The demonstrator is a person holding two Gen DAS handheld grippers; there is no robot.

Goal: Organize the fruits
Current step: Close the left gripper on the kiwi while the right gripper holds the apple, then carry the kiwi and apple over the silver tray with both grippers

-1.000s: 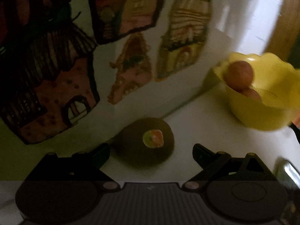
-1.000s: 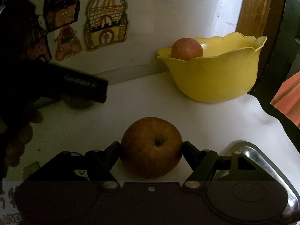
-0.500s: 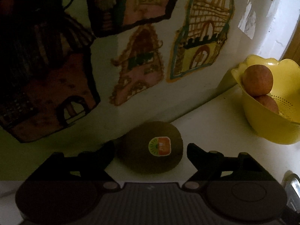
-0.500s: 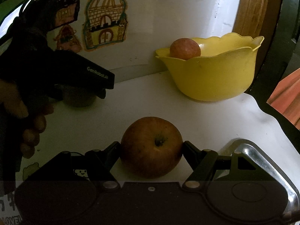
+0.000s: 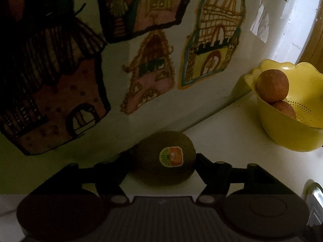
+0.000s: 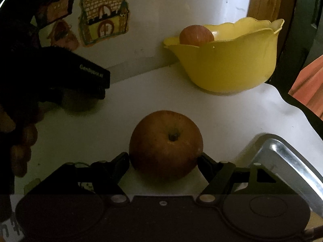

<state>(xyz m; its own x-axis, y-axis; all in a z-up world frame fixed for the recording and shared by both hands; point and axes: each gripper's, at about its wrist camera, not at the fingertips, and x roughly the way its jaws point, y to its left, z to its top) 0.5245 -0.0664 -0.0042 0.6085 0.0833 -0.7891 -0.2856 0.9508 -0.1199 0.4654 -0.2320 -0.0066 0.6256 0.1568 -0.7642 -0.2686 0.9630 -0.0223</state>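
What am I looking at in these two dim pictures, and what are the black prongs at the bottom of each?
Each picture comes from a camera on a hand-held claw, looking forward along its two prongs; a person holds one claw in each hand. In the left wrist view, the left claw has closed on a kiwi with a sticker, near the wall with house drawings. In the right wrist view, the right claw grips an apple on the white surface. The yellow bowl, already holding two apples, stands at the back right. A metal tray lies at the right edge.
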